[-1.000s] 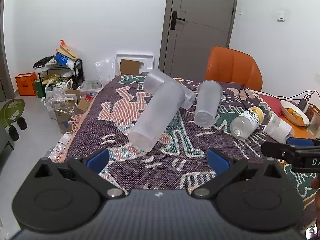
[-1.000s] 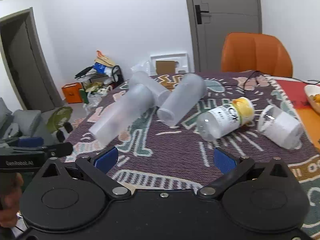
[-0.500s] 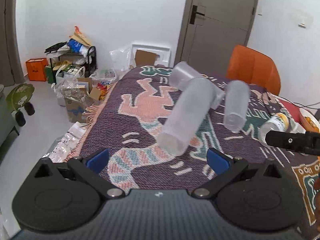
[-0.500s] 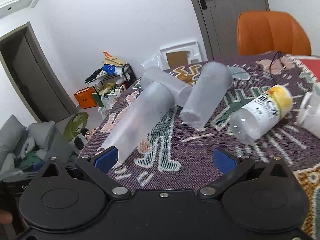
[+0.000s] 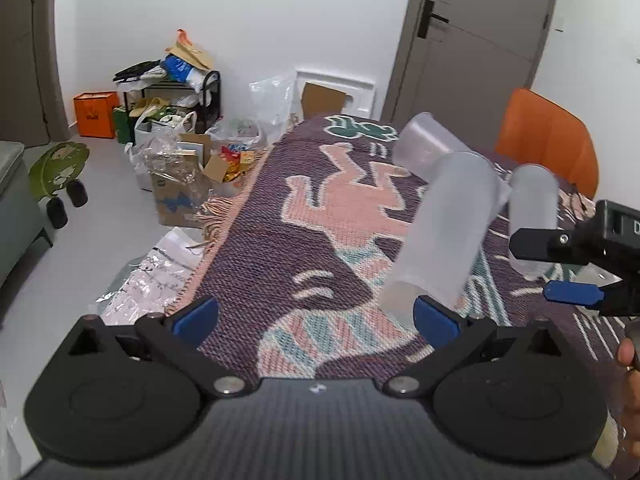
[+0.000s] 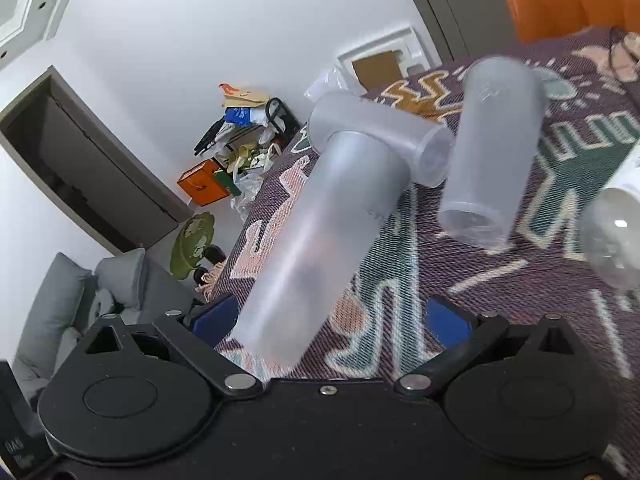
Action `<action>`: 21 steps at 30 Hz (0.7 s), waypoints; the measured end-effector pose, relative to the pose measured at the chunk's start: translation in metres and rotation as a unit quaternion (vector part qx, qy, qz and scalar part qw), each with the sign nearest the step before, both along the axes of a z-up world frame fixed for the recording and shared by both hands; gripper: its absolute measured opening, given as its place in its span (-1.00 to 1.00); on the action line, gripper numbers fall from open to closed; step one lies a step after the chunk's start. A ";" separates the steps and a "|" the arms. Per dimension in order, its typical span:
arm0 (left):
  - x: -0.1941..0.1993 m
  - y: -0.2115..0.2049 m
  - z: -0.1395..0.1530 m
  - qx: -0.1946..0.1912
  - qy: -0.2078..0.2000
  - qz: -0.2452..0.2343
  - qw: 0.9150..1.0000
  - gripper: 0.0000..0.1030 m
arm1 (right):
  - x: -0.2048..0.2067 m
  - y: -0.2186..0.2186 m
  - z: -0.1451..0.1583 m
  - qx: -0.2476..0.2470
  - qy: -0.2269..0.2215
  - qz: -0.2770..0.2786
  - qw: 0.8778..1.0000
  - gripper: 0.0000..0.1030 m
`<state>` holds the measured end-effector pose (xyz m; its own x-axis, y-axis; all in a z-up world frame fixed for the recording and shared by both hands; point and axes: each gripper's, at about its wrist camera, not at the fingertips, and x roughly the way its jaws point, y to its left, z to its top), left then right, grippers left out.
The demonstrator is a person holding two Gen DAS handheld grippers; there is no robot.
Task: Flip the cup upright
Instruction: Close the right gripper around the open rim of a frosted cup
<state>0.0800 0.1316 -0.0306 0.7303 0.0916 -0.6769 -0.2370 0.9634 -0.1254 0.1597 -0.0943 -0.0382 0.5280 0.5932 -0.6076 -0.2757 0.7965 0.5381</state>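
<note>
Three frosted cups (image 6: pixel 320 232) crowded together

Three cups (image 6: pixel 320 236) on blanket (image 6: pixel 500 292)

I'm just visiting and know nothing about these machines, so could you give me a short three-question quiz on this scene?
1. True or false: the nearest frosted cup stands upright.
2. How many frosted cups lie on the patterned cloth? A) one B) three C) five
3. Which gripper has the nearest cup's end between its open fingers?

Key: 1. False; it lies tilted, propped on a second cup. 2. B; the third lies beside them. 3. The right gripper; the left gripper is open too.
</note>
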 end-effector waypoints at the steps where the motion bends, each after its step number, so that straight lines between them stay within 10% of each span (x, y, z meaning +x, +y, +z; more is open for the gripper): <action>1: 0.001 0.002 0.000 0.001 0.001 0.004 1.000 1.00 | 0.004 0.002 -0.001 0.006 0.006 0.001 1.000 0.99; 21: 0.024 0.030 -0.011 -0.007 0.011 0.030 0.999 1.00 | 0.045 0.043 -0.032 0.035 0.092 -0.044 0.994 0.99</action>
<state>0.1044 0.1617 -0.0411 0.7089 0.1241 -0.6943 -0.2965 0.9456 -0.1337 0.2048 -0.0509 -0.0701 0.4644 0.5939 -0.6569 -0.0978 0.7716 0.6285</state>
